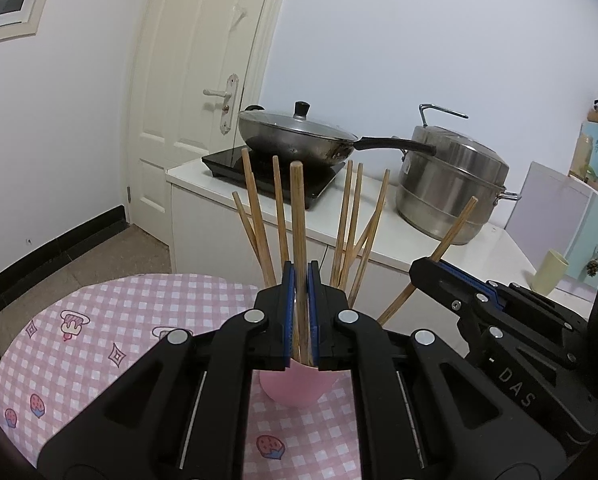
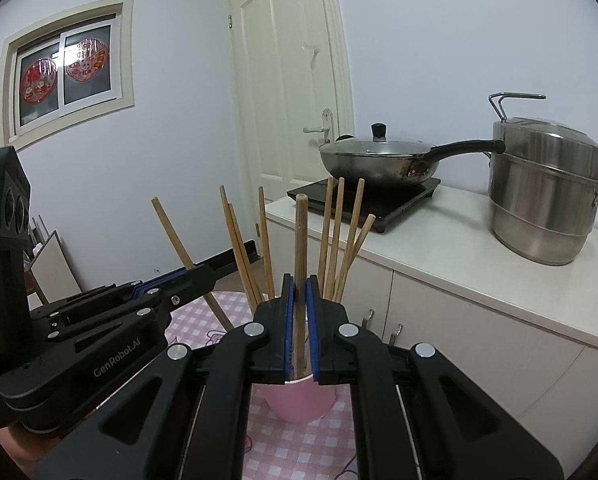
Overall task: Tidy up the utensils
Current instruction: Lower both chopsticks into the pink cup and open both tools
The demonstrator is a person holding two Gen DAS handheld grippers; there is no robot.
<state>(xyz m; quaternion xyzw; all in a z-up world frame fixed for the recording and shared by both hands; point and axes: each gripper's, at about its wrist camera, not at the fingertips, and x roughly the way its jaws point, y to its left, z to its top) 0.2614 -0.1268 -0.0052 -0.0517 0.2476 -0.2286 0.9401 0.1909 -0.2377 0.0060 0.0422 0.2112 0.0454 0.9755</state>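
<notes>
A pink cup [image 1: 295,390] stands on the pink checked tablecloth [image 1: 99,344] and holds several wooden chopsticks [image 1: 349,220] fanned upward. My left gripper [image 1: 300,276] is shut on one upright chopstick [image 1: 297,216] over the cup. My right gripper [image 2: 300,284] is shut on another upright chopstick [image 2: 301,236] over the same cup [image 2: 299,400]. Each gripper shows in the other's view, the right gripper [image 1: 439,272] at right and the left gripper [image 2: 219,264] at left, each holding a slanted chopstick.
A white counter [image 1: 379,232] behind the table carries a black induction hob [image 1: 275,172] with a lidded wok [image 1: 299,132], a steel steamer pot [image 1: 451,184] and a pale green cup [image 1: 551,272]. A white door [image 1: 203,80] is behind.
</notes>
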